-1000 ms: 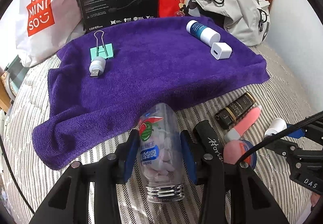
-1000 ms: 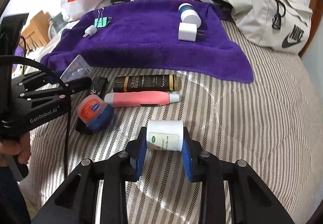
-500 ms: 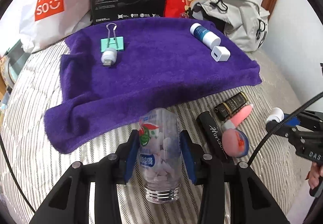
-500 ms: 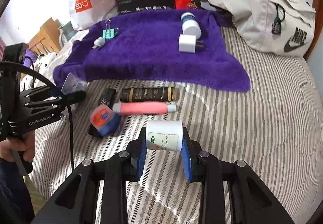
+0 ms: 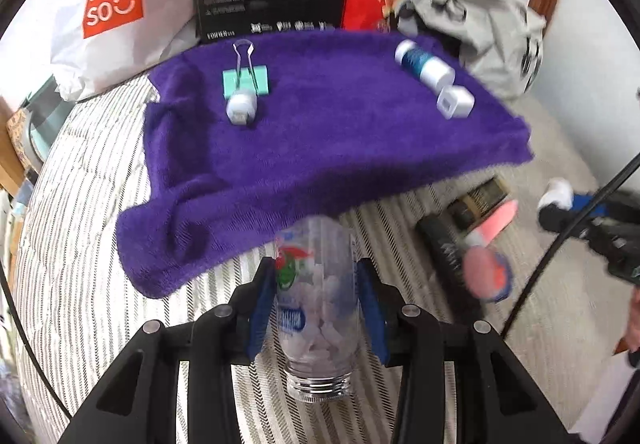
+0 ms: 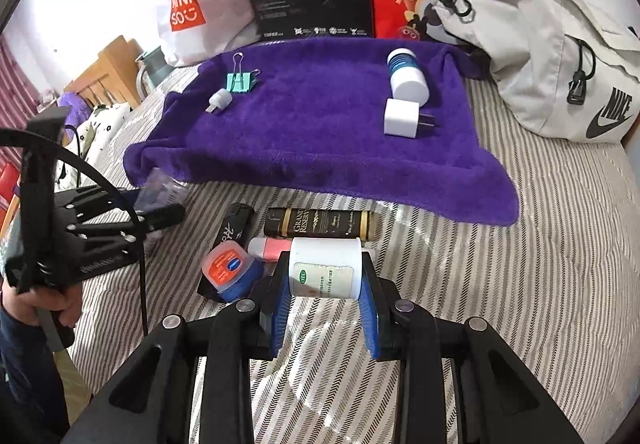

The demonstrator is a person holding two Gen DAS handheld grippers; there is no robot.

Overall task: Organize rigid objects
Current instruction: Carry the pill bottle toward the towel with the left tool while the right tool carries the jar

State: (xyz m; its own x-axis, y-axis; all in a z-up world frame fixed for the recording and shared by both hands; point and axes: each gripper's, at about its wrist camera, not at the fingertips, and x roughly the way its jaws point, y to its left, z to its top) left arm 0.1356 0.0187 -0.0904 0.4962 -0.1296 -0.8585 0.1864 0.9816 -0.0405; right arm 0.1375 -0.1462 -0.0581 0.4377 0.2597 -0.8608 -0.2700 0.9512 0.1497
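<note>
here, left gripper (image 5: 316, 308) clamping clear bottle (image 5: 316, 308), right gripper (image 6: 325, 296) white jar (image 6: 325, 268)

The left gripper (image 5: 316, 296) is closed, its blue pads (image 5: 262, 308) pressed against both sides of a clear bottle of white tablets (image 5: 316, 308), held above the near edge of the striped bed (image 6: 540, 264). The right gripper (image 6: 325, 284) is likewise clamped, its blue pads (image 6: 280, 308) gripping a white jar (image 6: 325, 268) by its two flat ends over the middle of the bed. In the right wrist view a hand (image 6: 44, 304) grips the left tool's handle at the bed's left edge, with a dark sleeve (image 6: 24, 356) below it.
</note>
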